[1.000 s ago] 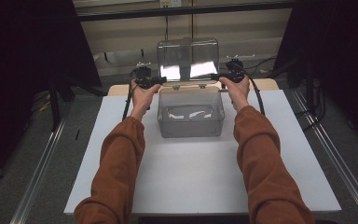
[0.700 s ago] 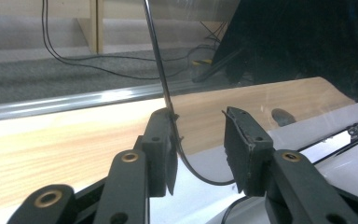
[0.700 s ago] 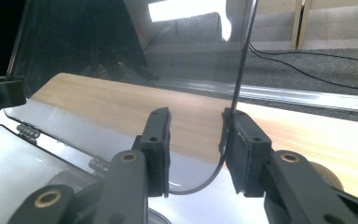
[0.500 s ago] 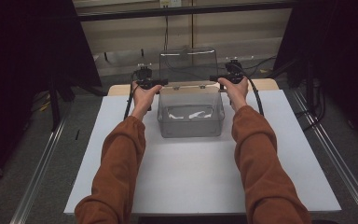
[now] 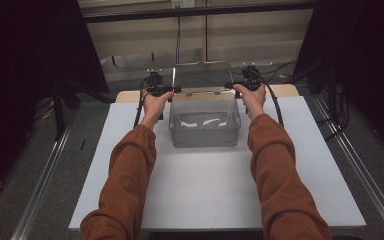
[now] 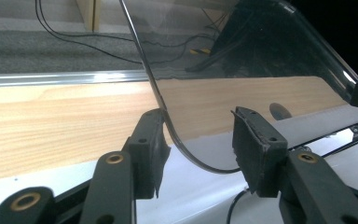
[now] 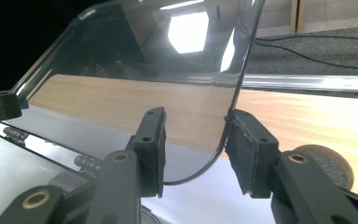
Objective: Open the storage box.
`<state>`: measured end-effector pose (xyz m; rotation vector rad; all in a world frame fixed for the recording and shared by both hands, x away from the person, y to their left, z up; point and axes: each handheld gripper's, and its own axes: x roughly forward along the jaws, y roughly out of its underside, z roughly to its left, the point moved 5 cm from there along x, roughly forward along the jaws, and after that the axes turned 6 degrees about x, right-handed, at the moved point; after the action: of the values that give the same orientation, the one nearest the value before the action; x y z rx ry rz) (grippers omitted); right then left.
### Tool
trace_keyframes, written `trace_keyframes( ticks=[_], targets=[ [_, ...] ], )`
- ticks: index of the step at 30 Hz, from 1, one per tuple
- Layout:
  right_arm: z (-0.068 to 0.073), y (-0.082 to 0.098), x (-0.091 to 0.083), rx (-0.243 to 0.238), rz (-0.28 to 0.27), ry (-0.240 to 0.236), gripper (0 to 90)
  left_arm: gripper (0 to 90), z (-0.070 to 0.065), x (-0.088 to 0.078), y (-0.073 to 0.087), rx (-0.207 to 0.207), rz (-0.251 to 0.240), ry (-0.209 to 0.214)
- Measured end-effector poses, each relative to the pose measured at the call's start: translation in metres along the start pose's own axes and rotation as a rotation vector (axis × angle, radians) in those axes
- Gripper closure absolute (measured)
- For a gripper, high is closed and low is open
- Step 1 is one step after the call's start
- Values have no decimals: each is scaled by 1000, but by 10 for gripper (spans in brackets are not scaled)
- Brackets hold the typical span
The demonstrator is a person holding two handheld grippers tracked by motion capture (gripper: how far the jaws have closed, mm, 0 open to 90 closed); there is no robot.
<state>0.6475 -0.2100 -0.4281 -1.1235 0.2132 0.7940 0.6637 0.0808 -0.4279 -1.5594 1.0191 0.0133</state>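
High view shows the clear hinged plastic lid upright behind its transparent box, left gripper and right gripper jaws just opened astride its corners; unsupported, it may drop shut.

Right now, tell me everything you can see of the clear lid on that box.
The lid is a clear, glossy plastic sheet with rounded corners, swung open and standing tilted back, hinged to the far rim of the clear box. Each side edge sits between a gripper's open jaws: the left gripper and the right gripper, jaws just opened. An edge lies against one pad of each; nothing clamps it.
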Motion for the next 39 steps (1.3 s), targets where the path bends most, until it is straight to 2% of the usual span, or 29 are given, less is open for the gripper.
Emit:
trace_keyframes(
  ticks=[1,6,8,11,14,20,26,29,30,31,32,33,34,39],
  targets=[
    [-1,0,0,2,0,-2,571,538,0,0,0,-10,-1,4],
    [-1,2,2,11,11,-14,539,513,1,1,1,3,12,-13],
    [-2,4,3,32,18,-23,526,516,0,1,1,8,11,-25],
    [-3,6,4,56,19,-31,515,515,1,1,2,-11,11,-18],
    [-2,7,6,72,16,-29,505,512,1,1,2,-1,13,-29],
    [-2,8,7,86,26,-30,490,512,2,1,3,-13,6,-9],
    [-3,8,7,97,24,-39,477,513,2,1,3,4,-4,-11],
    [-4,8,8,80,14,-12,434,513,2,2,3,1,-7,-20],
    [-4,8,7,48,9,5,440,511,2,2,4,9,-4,-23],
    [-4,7,7,39,8,12,444,511,3,2,4,8,3,-20],
    [-4,8,7,40,10,16,427,494,4,3,5,-11,-3,-13],
    [-3,7,7,50,-3,1,436,508,4,4,5,-11,-1,-17],
    [-3,7,6,32,-5,9,454,490,4,4,5,-19,-12,-14],
    [1,4,6,12,-39,12,415,442,3,4,4,24,-30,-30]
  ],
)
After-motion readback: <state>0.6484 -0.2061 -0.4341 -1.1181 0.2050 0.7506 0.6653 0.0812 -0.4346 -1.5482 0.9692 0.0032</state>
